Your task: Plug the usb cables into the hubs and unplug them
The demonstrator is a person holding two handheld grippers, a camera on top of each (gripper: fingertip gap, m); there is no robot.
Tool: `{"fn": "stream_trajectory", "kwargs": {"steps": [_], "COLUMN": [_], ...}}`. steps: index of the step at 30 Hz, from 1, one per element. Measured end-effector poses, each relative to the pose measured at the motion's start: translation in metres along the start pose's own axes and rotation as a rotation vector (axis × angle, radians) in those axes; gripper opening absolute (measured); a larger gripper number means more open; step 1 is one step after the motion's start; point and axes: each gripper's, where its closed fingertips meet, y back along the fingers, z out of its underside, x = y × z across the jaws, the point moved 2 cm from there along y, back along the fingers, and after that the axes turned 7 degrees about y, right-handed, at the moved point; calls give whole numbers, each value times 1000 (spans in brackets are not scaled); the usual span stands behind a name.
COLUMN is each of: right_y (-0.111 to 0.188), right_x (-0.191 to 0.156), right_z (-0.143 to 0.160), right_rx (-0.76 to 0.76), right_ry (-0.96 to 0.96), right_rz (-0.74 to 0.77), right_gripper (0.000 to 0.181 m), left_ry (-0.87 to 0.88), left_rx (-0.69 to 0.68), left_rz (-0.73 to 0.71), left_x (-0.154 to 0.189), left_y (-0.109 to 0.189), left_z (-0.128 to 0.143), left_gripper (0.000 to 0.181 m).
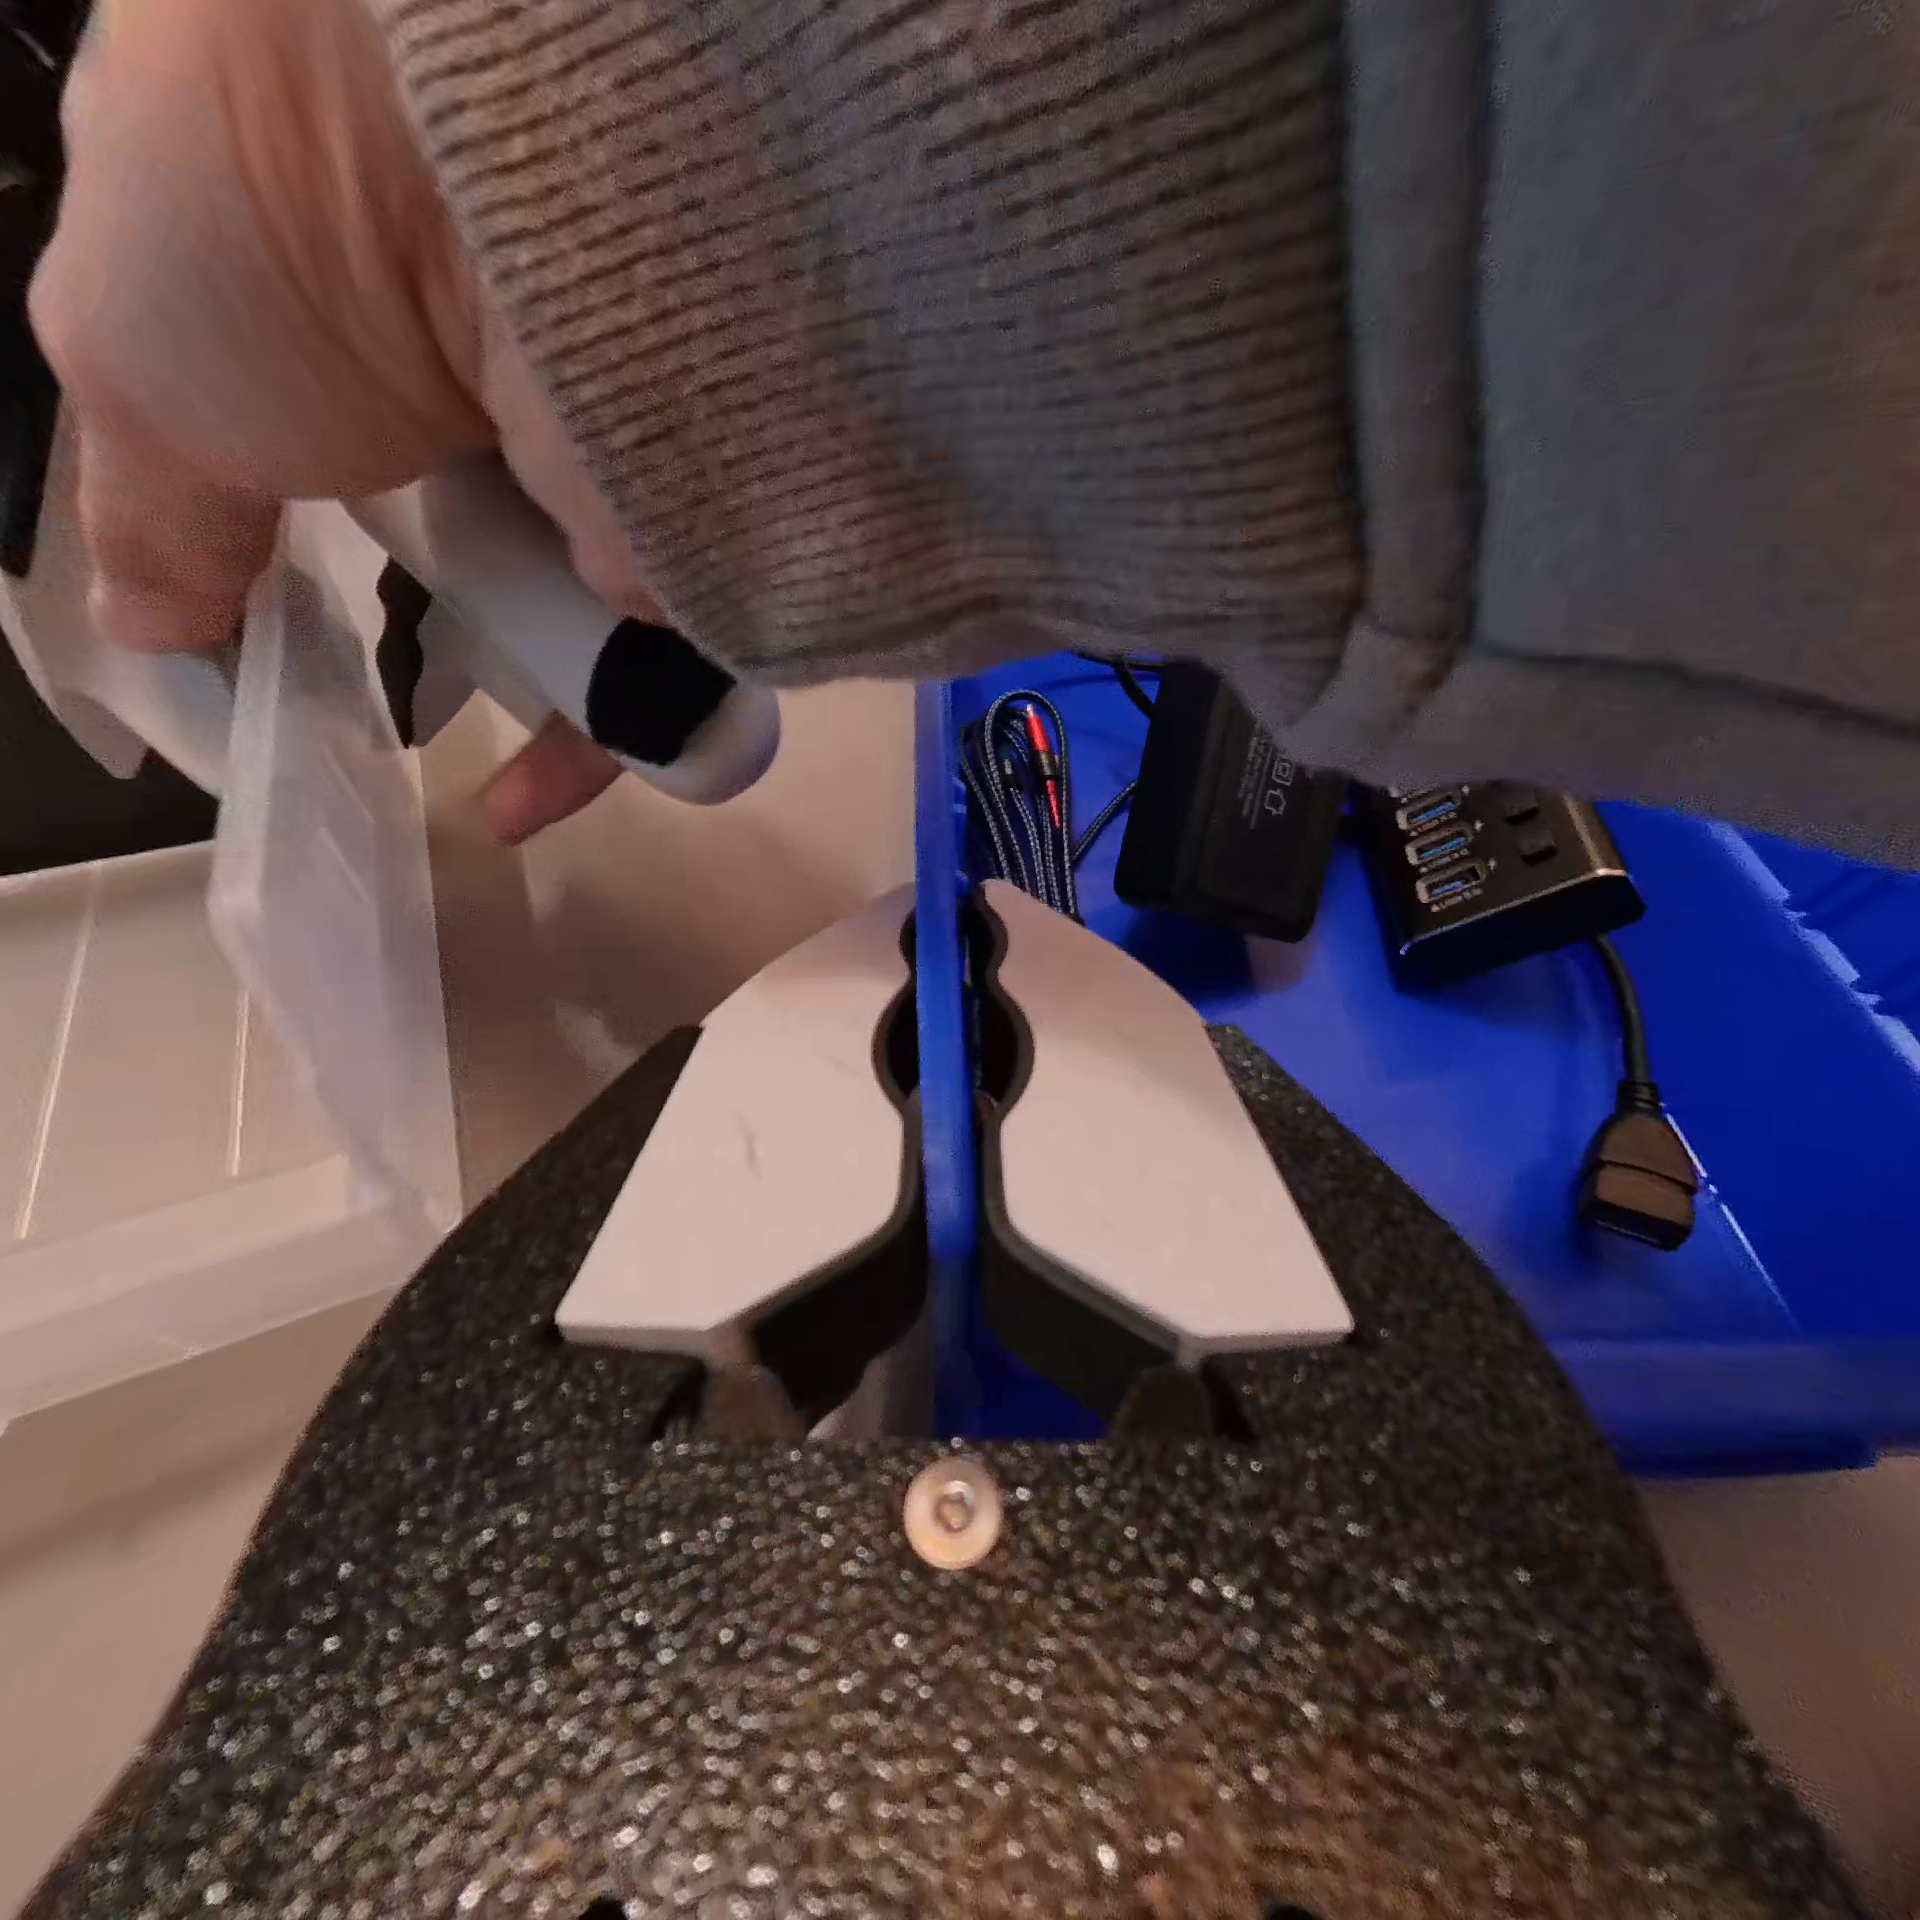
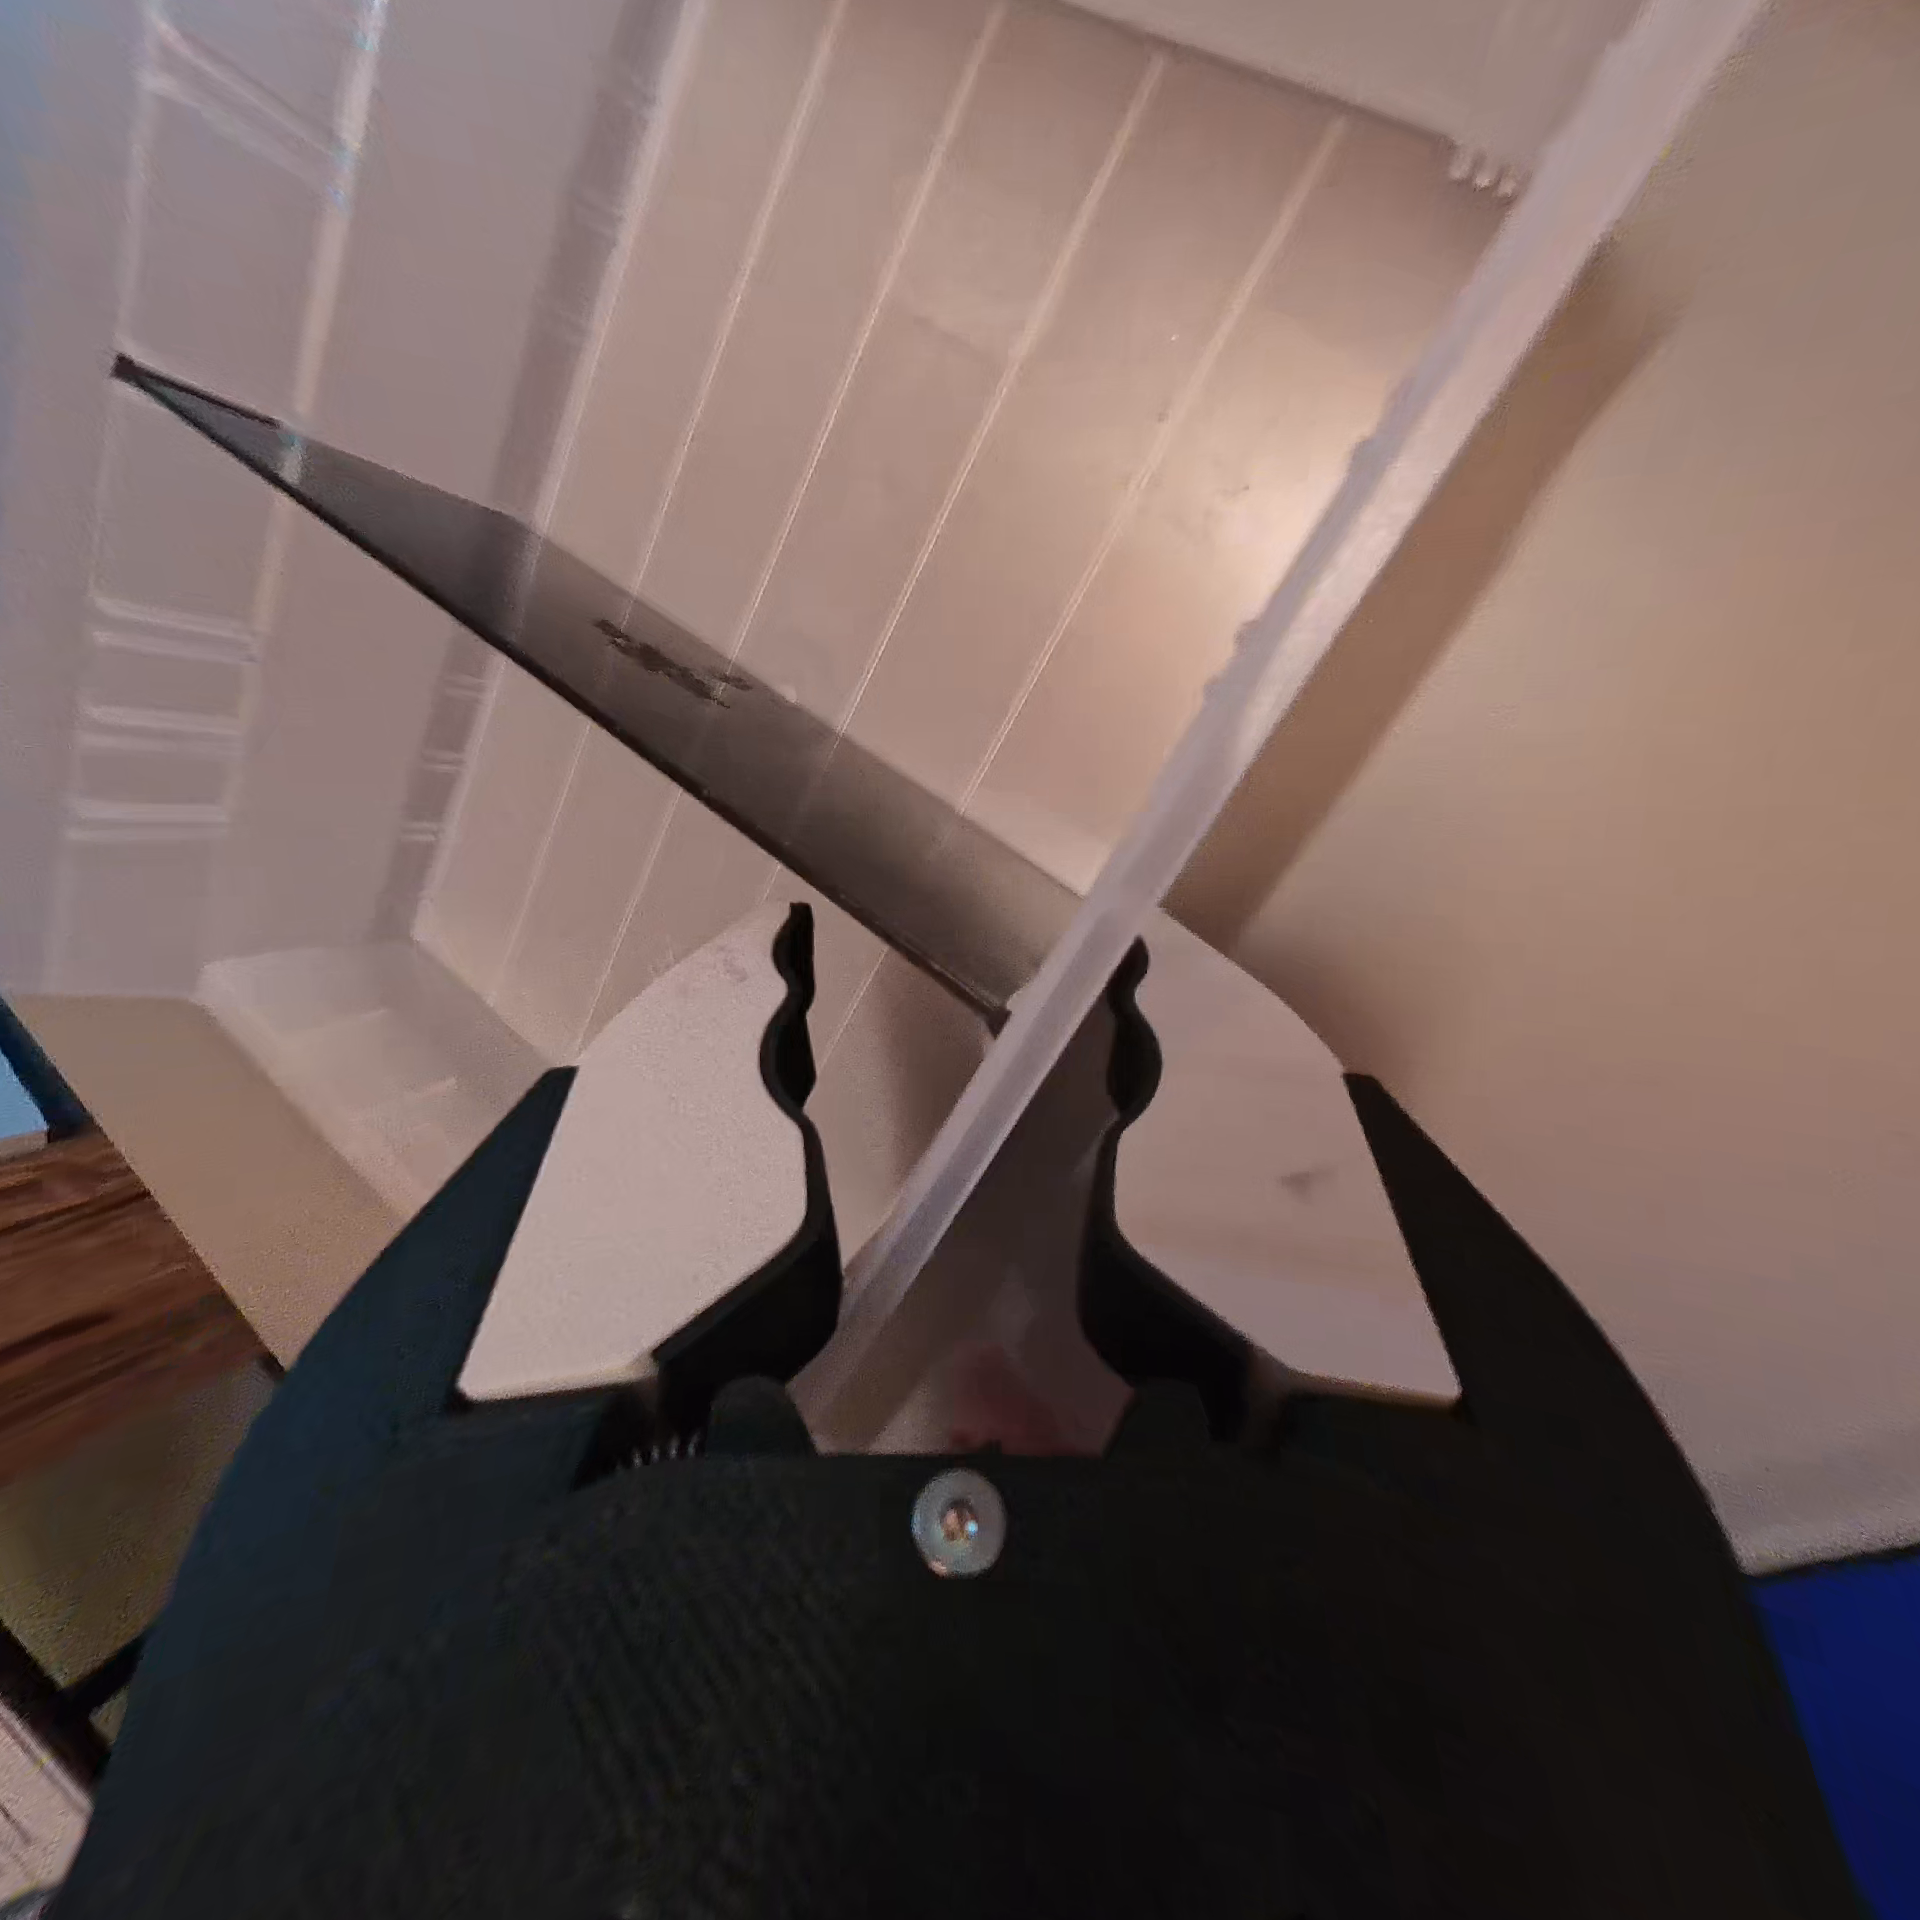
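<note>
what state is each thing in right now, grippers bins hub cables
left gripper: shut on the blue bin's wall
blue bin: gripped by its side wall, holds the hub, adapter and cables
usb hub: lying in the bin, visible ports empty, its lead loose
power adapter: lying in the bin
braided cable: bundled, unplugged
right gripper: open, straddling the clear bin's rim
clear bin: tilted in that view, apparently empty

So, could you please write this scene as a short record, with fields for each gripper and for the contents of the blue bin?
left gripper: shut on the wall of the blue bin
right gripper: open, astride the rim of the clear bin
bin contents: black USB hub, black power adapter, braided cables
plugged in: cannot tell
</note>
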Motion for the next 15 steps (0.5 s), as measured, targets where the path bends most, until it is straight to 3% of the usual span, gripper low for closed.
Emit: {"fn": "stream_trajectory", "kwargs": {"steps": [4, 8, 11, 15], "right_y": [1, 22, 74, 180], "right_x": [10, -3, -15, -13], "right_z": [-3, -17, -47, -65], "right_rx": [-19, -1, 129, 317], "right_ry": [45, 88, 200, 384], "right_rz": [96, -4, 8, 83], "right_gripper": [27, 26, 26, 24], "left_ry": [-53, -93, -128, -134], "left_rx": [-5, -11, -10, -10], "left_rz": [-13, -24, -35, -46], "left_x": [-2, -7, -14, -41], "left_y": [1, 7, 17, 39], "left_z": [0, 1, 3, 5], "left_gripper": [5, 5, 6, 6]}}
